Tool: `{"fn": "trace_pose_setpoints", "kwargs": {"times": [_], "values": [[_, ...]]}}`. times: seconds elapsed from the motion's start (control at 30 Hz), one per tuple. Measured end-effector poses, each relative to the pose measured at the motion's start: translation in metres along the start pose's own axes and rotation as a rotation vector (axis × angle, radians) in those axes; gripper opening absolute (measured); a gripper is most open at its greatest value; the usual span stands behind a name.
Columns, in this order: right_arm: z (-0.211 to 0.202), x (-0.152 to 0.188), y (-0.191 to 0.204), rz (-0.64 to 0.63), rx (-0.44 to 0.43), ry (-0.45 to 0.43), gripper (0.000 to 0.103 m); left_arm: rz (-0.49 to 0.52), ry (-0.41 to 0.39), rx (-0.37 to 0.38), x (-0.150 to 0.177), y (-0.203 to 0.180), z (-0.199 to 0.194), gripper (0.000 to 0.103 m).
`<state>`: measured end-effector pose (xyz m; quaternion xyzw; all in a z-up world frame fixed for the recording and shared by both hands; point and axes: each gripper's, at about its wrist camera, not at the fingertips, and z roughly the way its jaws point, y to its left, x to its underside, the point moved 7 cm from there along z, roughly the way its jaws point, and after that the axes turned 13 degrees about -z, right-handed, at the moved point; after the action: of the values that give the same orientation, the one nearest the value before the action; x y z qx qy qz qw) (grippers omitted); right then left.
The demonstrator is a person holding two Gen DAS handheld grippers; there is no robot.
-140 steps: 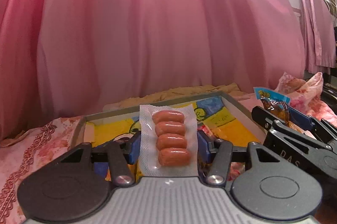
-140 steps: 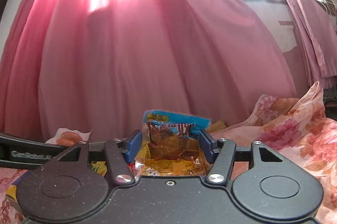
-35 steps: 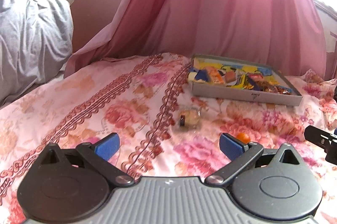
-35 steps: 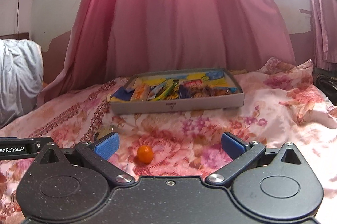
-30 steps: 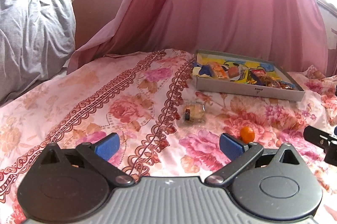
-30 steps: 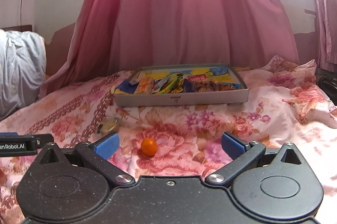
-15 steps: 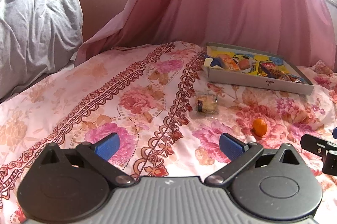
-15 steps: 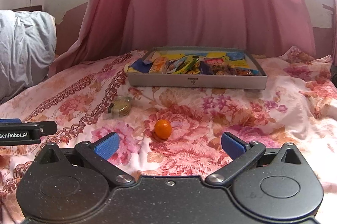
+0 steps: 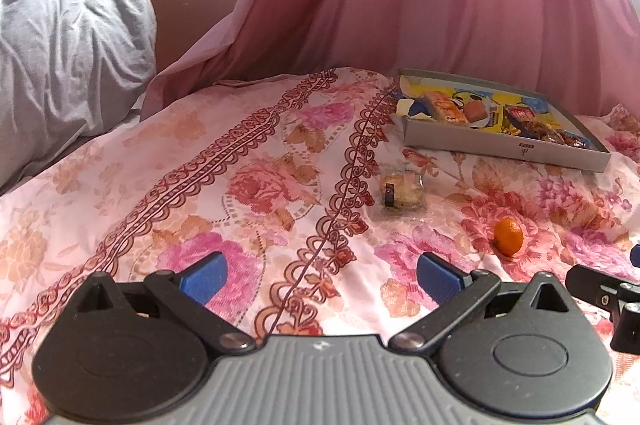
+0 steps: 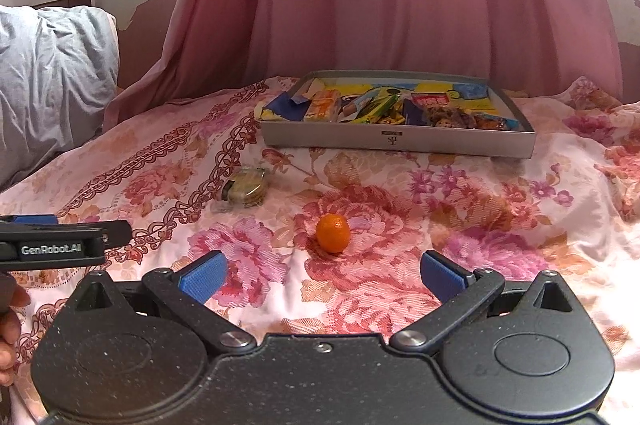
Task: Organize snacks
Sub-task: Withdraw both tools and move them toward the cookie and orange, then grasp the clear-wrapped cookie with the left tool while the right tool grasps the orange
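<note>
Here the orange lies just ahead of the right gripper (jaws spread).

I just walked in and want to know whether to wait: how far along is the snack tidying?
Mostly done: the grey tray already holds many packets. Nothing is in hand; the left gripper and right gripper are both open and empty. Left on the bedspread: the small orange and a clear-wrapped snack.

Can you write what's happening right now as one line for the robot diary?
left claw: open, empty | right claw: open, empty, facing orange | wrapped snack: on bedspread | tray: holds snacks
</note>
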<state>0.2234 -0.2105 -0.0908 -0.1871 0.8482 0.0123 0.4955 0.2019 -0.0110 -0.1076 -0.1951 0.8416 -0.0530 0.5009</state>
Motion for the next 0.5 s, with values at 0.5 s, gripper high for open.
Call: {"fn": "trace_pose_setpoints", "kwargs": {"times": [0.5], "values": [[0.046,-0.017,-0.017,-0.063,-0.058,0.021,0.102,0.101,0.016,0.007,-0.018,-0.039,0.050,0.102]]}}
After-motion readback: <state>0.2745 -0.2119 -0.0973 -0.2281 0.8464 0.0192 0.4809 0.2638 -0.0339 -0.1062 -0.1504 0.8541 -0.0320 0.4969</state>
